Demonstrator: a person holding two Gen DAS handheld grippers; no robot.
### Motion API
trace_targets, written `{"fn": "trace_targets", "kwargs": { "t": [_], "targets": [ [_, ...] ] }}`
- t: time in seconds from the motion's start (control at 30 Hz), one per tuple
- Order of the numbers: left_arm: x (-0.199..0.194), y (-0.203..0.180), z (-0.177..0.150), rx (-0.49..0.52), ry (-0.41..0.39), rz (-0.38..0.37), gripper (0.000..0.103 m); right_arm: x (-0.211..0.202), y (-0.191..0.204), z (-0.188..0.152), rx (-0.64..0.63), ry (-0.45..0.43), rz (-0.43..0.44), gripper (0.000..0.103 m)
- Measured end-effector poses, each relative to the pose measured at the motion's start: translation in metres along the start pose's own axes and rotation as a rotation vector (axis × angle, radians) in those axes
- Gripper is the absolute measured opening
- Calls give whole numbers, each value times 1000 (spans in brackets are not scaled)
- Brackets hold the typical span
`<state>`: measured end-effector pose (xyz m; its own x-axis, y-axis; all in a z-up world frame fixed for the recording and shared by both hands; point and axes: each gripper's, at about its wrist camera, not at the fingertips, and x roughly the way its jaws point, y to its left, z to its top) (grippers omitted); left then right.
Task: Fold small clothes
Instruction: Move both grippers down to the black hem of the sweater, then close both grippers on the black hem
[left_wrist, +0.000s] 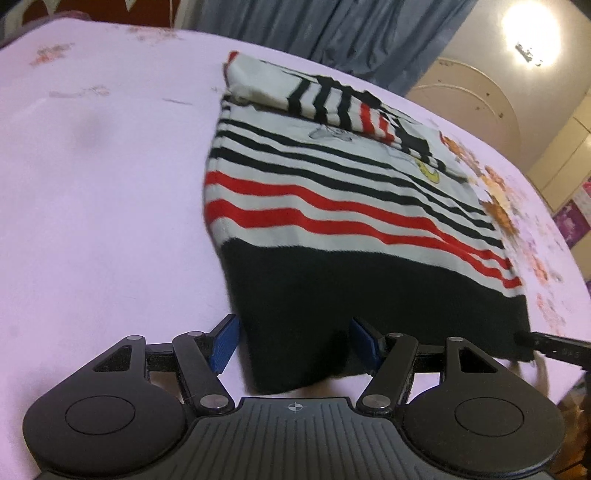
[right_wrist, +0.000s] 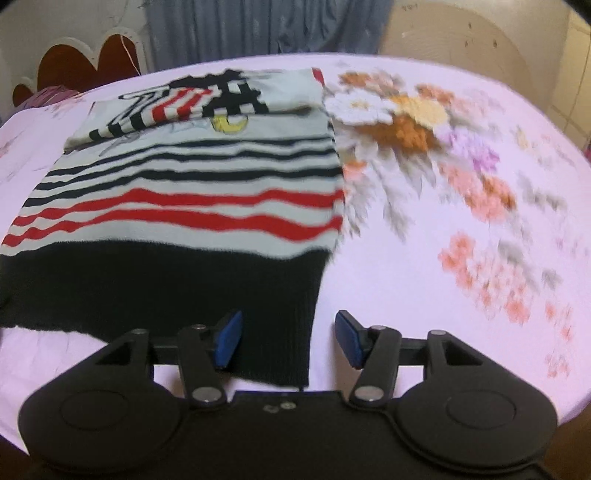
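A small striped sweater (left_wrist: 332, 206) lies flat on the pink sheet, white with black and red stripes and a black hem band, its sleeves folded in across the top. It also shows in the right wrist view (right_wrist: 192, 206). My left gripper (left_wrist: 293, 341) is open, its blue pads either side of the hem's near left corner. My right gripper (right_wrist: 288, 338) is open, straddling the hem's near right corner (right_wrist: 291, 339). The tip of the right gripper (left_wrist: 554, 347) shows at the hem's far corner in the left wrist view.
The pink bedsheet (left_wrist: 92, 184) has a floral print (right_wrist: 424, 125) to the right of the sweater. A grey curtain (right_wrist: 258, 29) and cream cabinet doors (left_wrist: 469, 96) stand behind. A red headboard (right_wrist: 81, 66) is at the back left.
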<state>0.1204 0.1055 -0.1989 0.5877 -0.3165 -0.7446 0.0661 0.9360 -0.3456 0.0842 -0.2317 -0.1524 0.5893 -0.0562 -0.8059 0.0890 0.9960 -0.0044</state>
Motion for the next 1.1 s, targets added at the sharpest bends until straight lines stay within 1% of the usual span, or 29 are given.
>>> {"fn": "trace_targets", "kwargs": {
  "t": [0.03,0.07,0.1,0.13,0.17,0.2,0.23,0.3,0.37,0.5,0.6,0.7,0.87,0.97,1.03,1.1],
  "targets": [
    [2,0,1,-4,9,-13,46,1,-1,-2,10,9,9,51],
    [4,-1,2,-8,23,-25,36,2,-2,-3,21,17,19,47],
    [6,0,3,-18,32,-33,28,3,-1,-5,32,18,33,39],
    [9,1,6,-33,41,-50,19,4,-1,-5,33,21,46,35],
    [11,2,7,-45,51,-64,16,5,0,-3,29,22,54,30],
    [13,3,9,-56,59,-76,12,6,2,-1,24,21,64,18],
    [14,2,11,-60,61,-85,10,8,2,1,25,33,95,13],
    [12,-5,16,-31,46,-103,10,8,1,6,39,38,130,11],
    [6,-13,25,2,2,-116,10,4,-2,14,61,19,182,11],
    [-3,-26,60,30,-97,-141,9,-9,-3,44,61,-67,236,11],
    [-2,-33,94,33,-174,-151,9,-14,-3,79,45,-148,254,11],
    [5,-34,131,24,-228,-157,9,-8,-4,120,37,-211,268,11],
    [39,-37,193,15,-288,-139,9,24,-6,189,47,-271,277,11],
    [66,-37,231,4,-313,-110,9,57,-11,232,91,-274,291,11],
    [91,-36,258,4,-318,-85,9,81,-11,256,113,-266,291,11],
    [115,-36,276,-2,-317,-62,9,104,-11,278,132,-250,290,11]
  ]
}}
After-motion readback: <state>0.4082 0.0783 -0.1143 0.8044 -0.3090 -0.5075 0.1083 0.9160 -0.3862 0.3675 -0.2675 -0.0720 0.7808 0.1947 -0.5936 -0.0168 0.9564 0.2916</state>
